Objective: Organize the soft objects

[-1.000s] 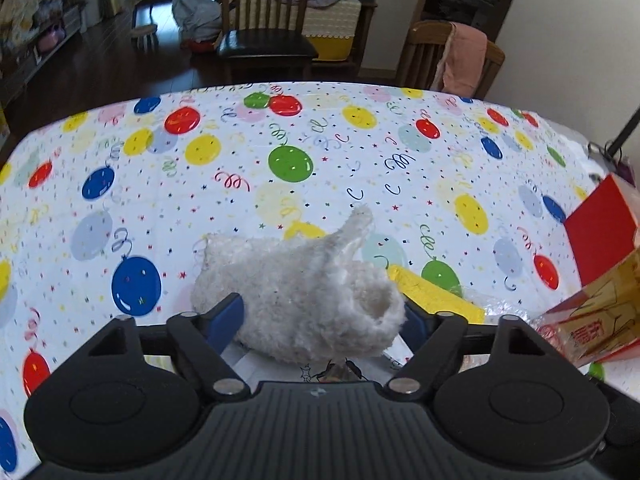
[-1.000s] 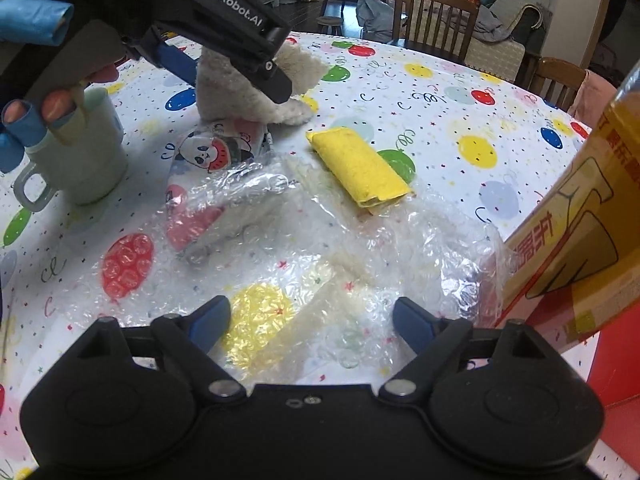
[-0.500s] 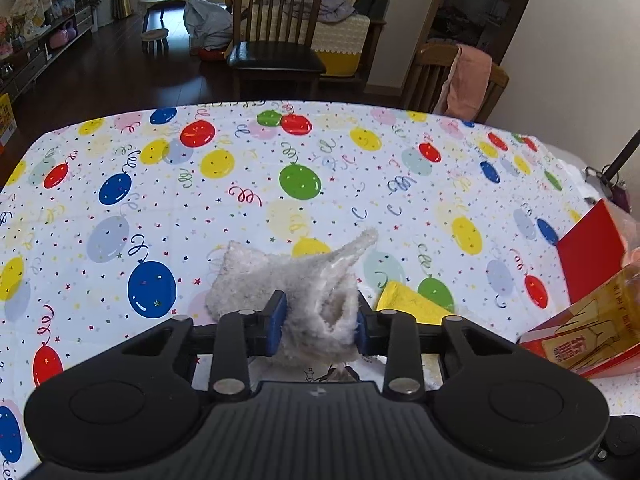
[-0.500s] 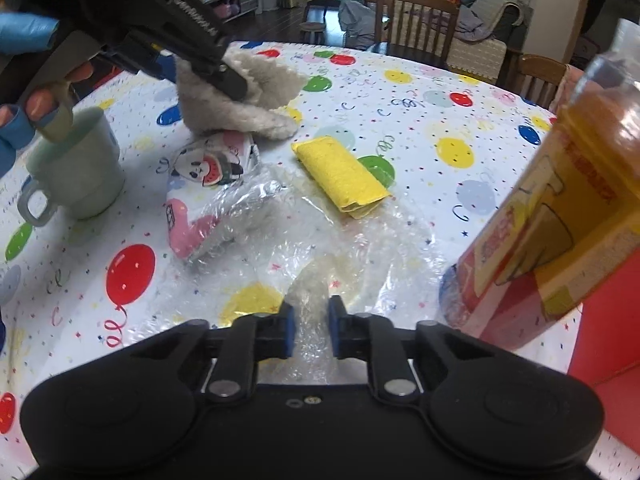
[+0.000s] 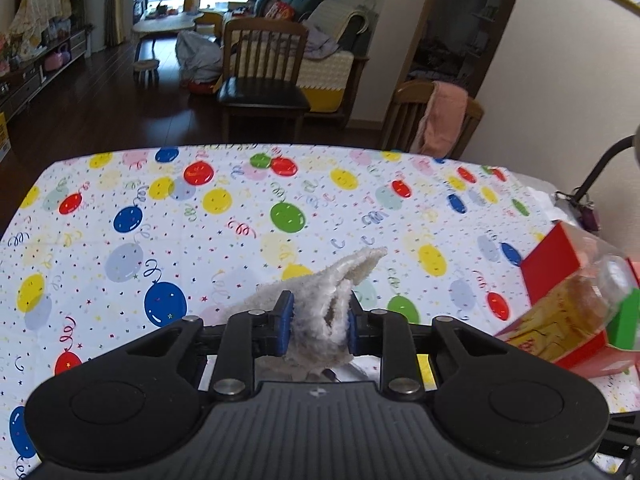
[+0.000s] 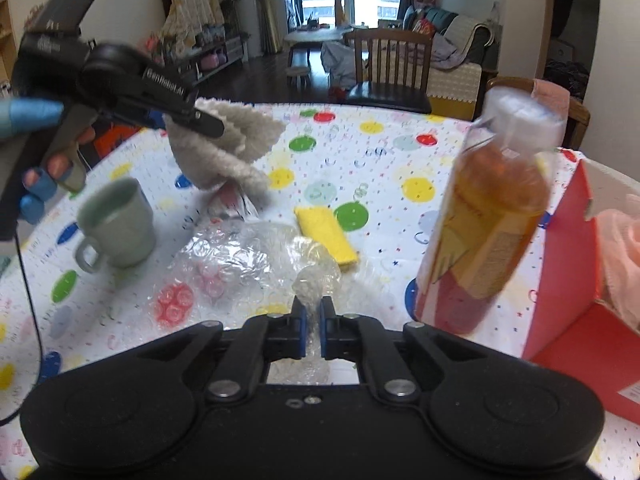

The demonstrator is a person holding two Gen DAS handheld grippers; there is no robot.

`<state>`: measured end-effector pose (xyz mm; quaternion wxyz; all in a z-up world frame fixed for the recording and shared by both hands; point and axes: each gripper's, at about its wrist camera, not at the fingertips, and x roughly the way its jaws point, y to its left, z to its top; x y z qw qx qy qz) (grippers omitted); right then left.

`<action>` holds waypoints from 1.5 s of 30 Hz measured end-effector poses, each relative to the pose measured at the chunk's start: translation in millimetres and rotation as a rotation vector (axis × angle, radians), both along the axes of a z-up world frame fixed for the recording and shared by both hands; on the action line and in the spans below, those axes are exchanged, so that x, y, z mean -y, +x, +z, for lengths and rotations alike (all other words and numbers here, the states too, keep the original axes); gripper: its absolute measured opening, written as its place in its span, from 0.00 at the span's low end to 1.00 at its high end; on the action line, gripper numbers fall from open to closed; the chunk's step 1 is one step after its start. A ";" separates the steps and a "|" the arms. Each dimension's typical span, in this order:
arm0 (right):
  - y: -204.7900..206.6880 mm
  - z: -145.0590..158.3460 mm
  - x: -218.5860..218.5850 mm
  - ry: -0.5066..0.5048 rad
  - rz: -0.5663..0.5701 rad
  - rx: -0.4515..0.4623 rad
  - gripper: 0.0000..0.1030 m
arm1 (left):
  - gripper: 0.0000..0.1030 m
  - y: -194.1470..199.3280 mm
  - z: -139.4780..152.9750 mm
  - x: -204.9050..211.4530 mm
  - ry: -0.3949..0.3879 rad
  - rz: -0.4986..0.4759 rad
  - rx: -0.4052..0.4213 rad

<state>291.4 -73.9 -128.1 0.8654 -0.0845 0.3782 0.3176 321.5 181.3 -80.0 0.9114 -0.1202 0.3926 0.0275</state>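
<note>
My left gripper (image 5: 318, 320) is shut on a fluffy off-white cloth (image 5: 332, 300) and holds it above the table; the cloth (image 6: 224, 148) also shows in the right wrist view, hanging from the left gripper (image 6: 200, 118). My right gripper (image 6: 313, 326) is shut on a sheet of clear bubble wrap (image 6: 256, 256) that spreads over the balloon-print tablecloth (image 6: 380, 160). A folded yellow cloth (image 6: 326, 234) lies on the table beyond the bubble wrap. A plastic-wrapped item under the hanging cloth is mostly hidden.
A pale green mug (image 6: 116, 224) stands at the left. A bottle of amber liquid (image 6: 492, 216) stands at the right, also seen in the left wrist view (image 5: 568, 312). A red box (image 6: 576, 264) holding something pink sits at the far right. Wooden chairs (image 5: 264, 80) stand beyond the table.
My left gripper closed on the fluffy cloth and lifted it off the table. My right gripper closed on the bubble wrap and drew back a little, pulling it up.
</note>
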 end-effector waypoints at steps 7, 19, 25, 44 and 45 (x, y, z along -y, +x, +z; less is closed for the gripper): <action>-20.3 34.7 33.4 0.100 -0.042 0.010 0.04 | 0.23 -26.3 20.4 7.3 -0.046 -0.030 0.042; -45.1 74.3 90.8 0.230 -0.147 0.027 0.04 | 0.18 -55.0 42.4 20.6 -0.070 -0.110 0.057; -46.3 65.1 105.5 0.268 -0.179 -0.014 0.04 | 0.19 -71.4 37.6 30.0 -0.026 -0.156 0.021; -54.7 44.5 115.6 0.281 -0.210 -0.098 0.05 | 0.85 -149.8 -44.9 56.9 0.121 0.027 -0.028; -54.2 44.3 115.8 0.277 -0.210 -0.100 0.05 | 0.85 -148.0 -50.8 56.1 0.137 0.038 -0.033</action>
